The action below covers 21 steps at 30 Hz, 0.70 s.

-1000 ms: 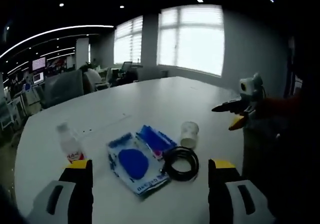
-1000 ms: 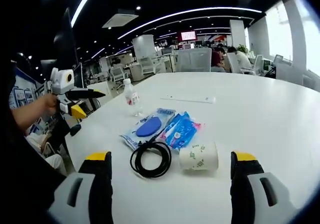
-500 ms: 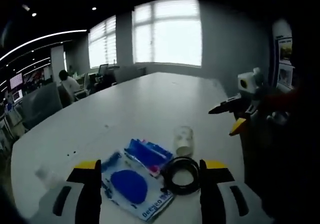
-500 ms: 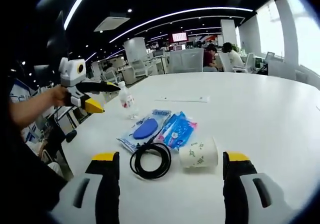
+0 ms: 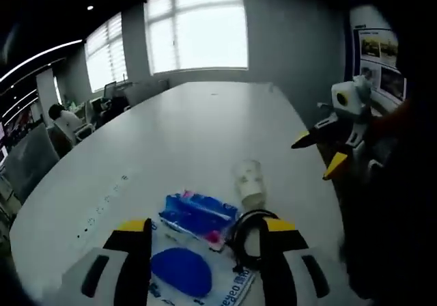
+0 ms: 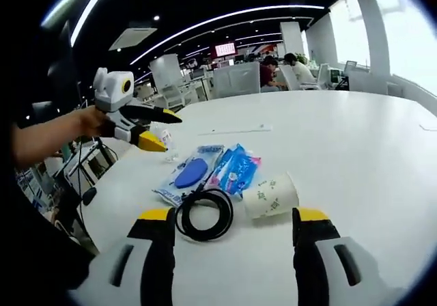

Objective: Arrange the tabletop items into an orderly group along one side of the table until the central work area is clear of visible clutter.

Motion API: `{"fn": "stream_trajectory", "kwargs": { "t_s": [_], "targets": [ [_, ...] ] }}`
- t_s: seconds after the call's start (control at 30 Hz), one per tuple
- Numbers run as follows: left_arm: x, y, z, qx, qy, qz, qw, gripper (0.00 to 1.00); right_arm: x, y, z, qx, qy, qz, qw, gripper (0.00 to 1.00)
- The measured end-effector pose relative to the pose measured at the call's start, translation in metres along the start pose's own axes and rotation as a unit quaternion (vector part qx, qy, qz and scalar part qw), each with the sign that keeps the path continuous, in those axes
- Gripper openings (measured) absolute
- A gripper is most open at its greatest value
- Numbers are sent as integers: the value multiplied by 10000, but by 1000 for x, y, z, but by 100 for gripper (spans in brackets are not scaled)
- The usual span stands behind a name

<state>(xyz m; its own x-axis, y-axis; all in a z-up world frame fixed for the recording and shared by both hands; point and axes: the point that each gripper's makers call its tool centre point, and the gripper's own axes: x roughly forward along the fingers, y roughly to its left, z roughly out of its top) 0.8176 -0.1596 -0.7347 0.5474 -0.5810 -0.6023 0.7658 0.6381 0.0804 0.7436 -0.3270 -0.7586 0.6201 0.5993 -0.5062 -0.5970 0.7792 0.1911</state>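
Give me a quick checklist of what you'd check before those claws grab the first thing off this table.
1. Left claw open: ok.
2. Right claw open: ok.
3. Paper cup upright: not ok, on its side.
4. Black cable free of other items: cannot tell; it meets the blue pouch.
5. Blue wipes pack reachable: ok, flat, uncovered.
6. Bottle position: cannot tell, hidden behind the left claw.
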Motion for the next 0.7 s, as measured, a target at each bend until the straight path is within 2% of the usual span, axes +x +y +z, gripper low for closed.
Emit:
{"fn": "stream_trajectory", "kwargs": {
  "t_s": [0.3,0.7],
  "targets": [
    [29,10,-14,289,444,-220,9984,52,20,15,-5,106,124,-30,9999,52],
    [55,26,-23,461,747,-298,9957,42,52,28,-6,-99,400,145,9990,33]
  ]
}}
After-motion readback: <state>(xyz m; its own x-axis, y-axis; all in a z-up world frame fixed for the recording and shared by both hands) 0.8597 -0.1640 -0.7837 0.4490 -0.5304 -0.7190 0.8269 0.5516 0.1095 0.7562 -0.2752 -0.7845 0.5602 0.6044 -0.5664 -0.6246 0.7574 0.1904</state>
